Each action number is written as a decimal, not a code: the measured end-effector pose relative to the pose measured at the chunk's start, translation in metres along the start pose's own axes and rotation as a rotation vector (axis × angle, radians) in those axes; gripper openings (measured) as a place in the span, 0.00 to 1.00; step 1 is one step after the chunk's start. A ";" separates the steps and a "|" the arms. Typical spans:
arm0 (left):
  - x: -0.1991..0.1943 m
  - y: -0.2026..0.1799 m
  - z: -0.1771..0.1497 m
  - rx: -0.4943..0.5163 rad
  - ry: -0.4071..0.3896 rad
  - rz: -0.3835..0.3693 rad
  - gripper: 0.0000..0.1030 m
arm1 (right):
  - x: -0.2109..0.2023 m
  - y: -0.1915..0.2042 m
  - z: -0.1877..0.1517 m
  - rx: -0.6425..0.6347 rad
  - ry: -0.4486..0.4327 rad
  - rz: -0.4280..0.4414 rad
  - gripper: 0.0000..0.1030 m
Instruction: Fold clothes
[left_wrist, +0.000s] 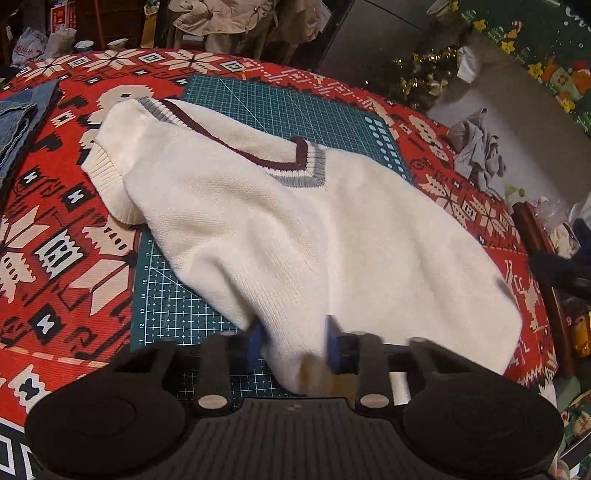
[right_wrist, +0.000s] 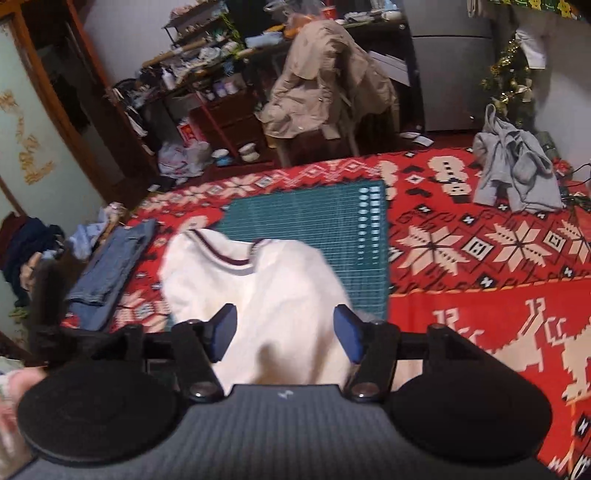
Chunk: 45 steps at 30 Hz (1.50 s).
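Cream sweater (left_wrist: 295, 236) over green mat (left_wrist: 288, 107); both tongs apart.

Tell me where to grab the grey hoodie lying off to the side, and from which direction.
Take the grey hoodie by a raised fold near the top of its crumpled heap, coming down from above. It lies bunched on the red patterned blanket with no flat edge showing, so a high ridge gives the tool cloth to pinch.
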<state>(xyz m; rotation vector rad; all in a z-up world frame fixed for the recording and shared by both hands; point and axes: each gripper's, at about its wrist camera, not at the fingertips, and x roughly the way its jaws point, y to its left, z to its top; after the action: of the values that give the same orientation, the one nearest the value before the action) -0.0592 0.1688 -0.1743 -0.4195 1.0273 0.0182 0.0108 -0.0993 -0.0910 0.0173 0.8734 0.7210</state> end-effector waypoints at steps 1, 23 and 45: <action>-0.001 0.000 -0.001 0.002 -0.003 0.003 0.18 | 0.010 -0.003 0.001 -0.004 0.017 -0.016 0.61; -0.026 0.018 -0.018 0.007 -0.009 0.014 0.12 | 0.016 0.032 -0.061 -0.045 0.206 0.120 0.13; -0.032 0.023 -0.010 -0.033 -0.021 -0.006 0.32 | 0.007 0.018 -0.053 -0.019 0.153 0.122 0.20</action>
<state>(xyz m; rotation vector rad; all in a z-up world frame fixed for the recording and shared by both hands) -0.0889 0.1925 -0.1591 -0.4519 1.0060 0.0340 -0.0338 -0.0956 -0.1251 -0.0016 1.0179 0.8535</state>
